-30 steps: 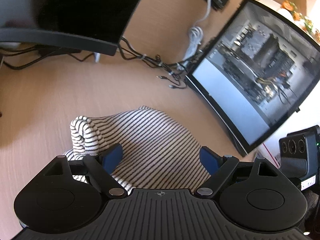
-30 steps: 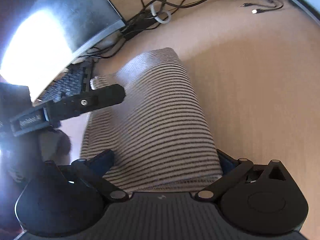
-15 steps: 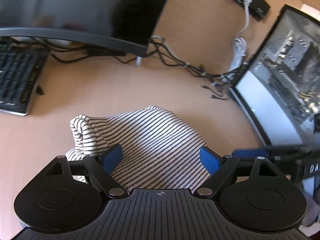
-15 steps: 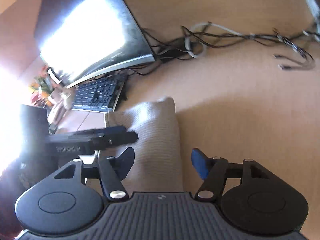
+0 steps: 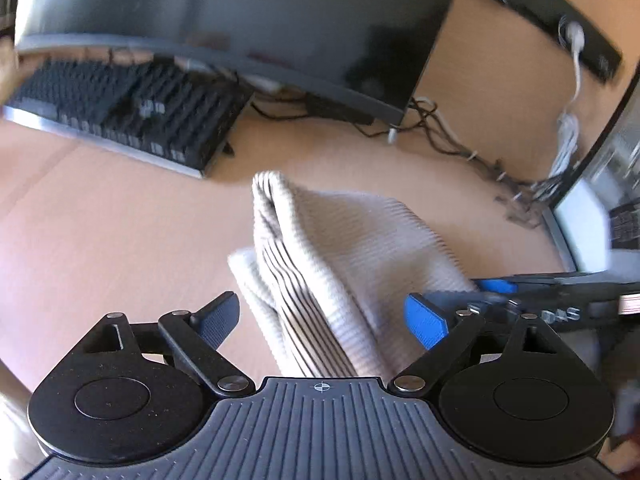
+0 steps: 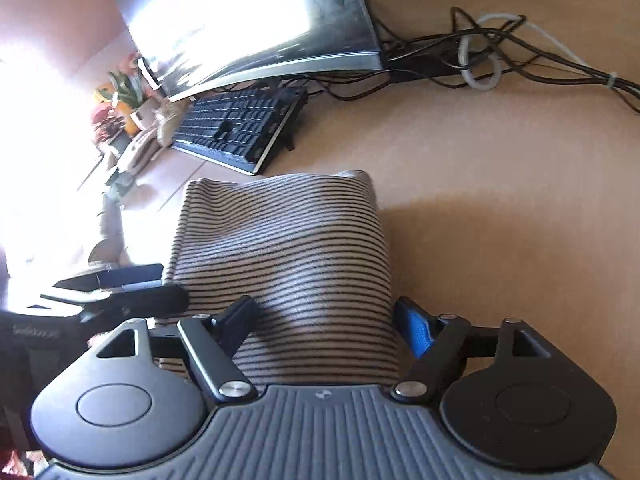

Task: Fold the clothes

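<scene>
The striped cloth (image 6: 280,256) lies folded on the wooden desk (image 6: 500,200), in front of the keyboard (image 6: 240,128) and the monitor (image 6: 256,20). It is a thick bundle, white with thin dark stripes, and several layers show at its left edge in the left wrist view (image 5: 340,264).

The left gripper (image 5: 322,320) has its jaws wide apart. The cloth passes between the two blue pads (image 5: 424,320), but the pads do not press it; the left pad stands clear of the fabric over bare desk. The right gripper (image 6: 328,324) is also spread wide, with the bundle filling the space between its fingers (image 6: 414,330). Whether the fingers touch the cloth at the sides I cannot tell, but they do not squeeze it.

In the right wrist view the tips of the left gripper (image 6: 136,296) appear just beside the left edge of the cloth. In the left wrist view the right gripper (image 5: 552,300) shows at the right edge of the cloth, blurred.

Cables (image 6: 500,52) lie tangled behind the monitor, well apart from the cloth
</scene>
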A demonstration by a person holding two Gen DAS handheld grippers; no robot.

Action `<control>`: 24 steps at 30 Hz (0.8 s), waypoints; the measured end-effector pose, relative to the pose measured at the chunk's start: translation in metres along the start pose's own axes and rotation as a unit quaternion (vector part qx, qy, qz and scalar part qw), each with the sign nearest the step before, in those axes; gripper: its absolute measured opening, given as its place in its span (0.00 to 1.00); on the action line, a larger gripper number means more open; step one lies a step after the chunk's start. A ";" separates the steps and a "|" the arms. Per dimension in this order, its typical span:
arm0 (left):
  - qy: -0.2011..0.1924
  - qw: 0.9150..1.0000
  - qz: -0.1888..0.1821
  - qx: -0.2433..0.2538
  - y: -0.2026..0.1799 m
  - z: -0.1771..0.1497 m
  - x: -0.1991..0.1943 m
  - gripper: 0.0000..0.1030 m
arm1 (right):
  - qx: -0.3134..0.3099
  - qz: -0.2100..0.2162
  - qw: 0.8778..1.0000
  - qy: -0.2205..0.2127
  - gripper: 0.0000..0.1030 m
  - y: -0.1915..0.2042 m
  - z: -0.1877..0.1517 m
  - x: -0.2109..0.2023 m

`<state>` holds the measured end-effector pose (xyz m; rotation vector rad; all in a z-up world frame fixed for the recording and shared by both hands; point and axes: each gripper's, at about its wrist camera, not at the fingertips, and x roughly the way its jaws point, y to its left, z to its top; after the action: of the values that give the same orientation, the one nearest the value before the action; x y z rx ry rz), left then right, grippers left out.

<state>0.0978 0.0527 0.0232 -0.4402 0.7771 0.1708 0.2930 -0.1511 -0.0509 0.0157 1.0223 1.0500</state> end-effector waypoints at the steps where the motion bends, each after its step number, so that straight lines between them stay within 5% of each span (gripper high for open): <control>1: 0.002 1.000 -0.005 -0.008 0.000 -0.002 0.001 0.92 | -0.001 0.002 1.000 0.001 0.77 -0.001 0.002 0.002; 10: 0.035 0.999 -0.016 0.019 -0.018 -0.017 0.022 0.86 | 0.015 0.008 1.000 -0.008 0.79 -0.006 0.021 0.014; 16: 0.043 0.998 -0.036 0.008 -0.009 -0.020 0.027 0.83 | 0.101 0.103 0.989 0.036 0.96 -0.031 0.027 0.045; 18: 0.045 0.998 -0.037 0.002 -0.005 -0.020 0.029 0.83 | 0.094 0.103 0.989 0.041 0.88 -0.028 0.033 0.048; 20: 0.046 0.998 -0.037 0.000 -0.002 -0.020 0.030 0.83 | 0.044 0.080 0.996 0.017 0.57 -0.010 0.037 0.036; 24: 0.046 0.998 -0.049 -0.005 0.004 -0.021 0.030 0.84 | -0.097 0.103 0.989 -0.034 0.53 0.041 0.035 -0.008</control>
<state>0.1040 0.0465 -0.0130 -0.4964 0.8441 0.0631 0.2877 -0.1191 -0.0069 0.0000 0.8657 1.3255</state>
